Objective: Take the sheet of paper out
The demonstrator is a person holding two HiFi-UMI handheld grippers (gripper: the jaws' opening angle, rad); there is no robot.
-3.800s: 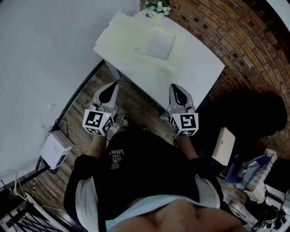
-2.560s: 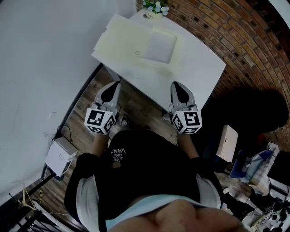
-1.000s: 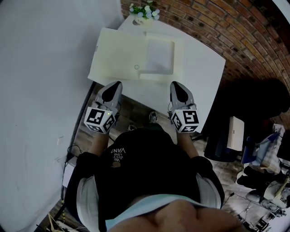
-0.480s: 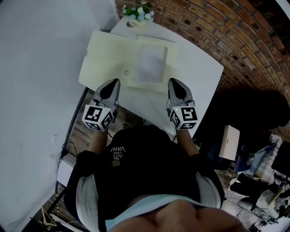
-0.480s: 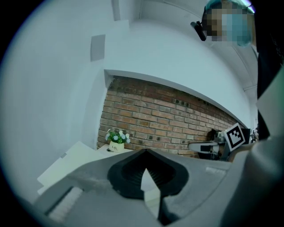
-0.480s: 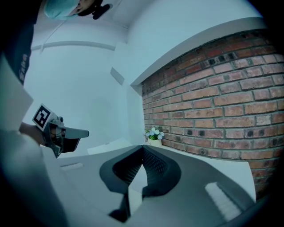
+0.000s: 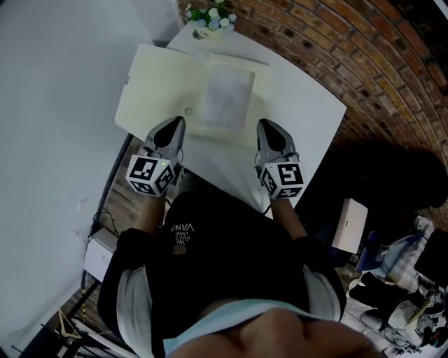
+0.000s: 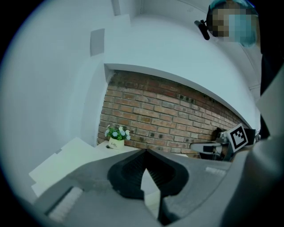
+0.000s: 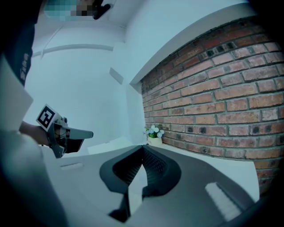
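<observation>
Left gripper [image 7: 179, 122] and right gripper [image 7: 264, 124], jaws closed on nothing, hover at the edge of your white table [image 7: 308, 101]; the pale sheet of paper [image 7: 227, 96], flat in a cream cardboard folder [image 7: 150, 84], should be light and limp, so pinch a free edge.

Head view: from above the person, looking steeply down past their torso onto the whole white table [image 7: 301, 98], with the brick wall [image 7: 364, 49] at the far right. Left gripper view: low, just behind the jaws of the left gripper [image 8: 144, 151], facing nearly level across the table toward the wall; the right gripper [image 8: 193, 145] shows at its right. Right gripper view mirrors this, close behind its own jaws. All three views share the flower pot [image 7: 210, 15] at the table's far end.
</observation>
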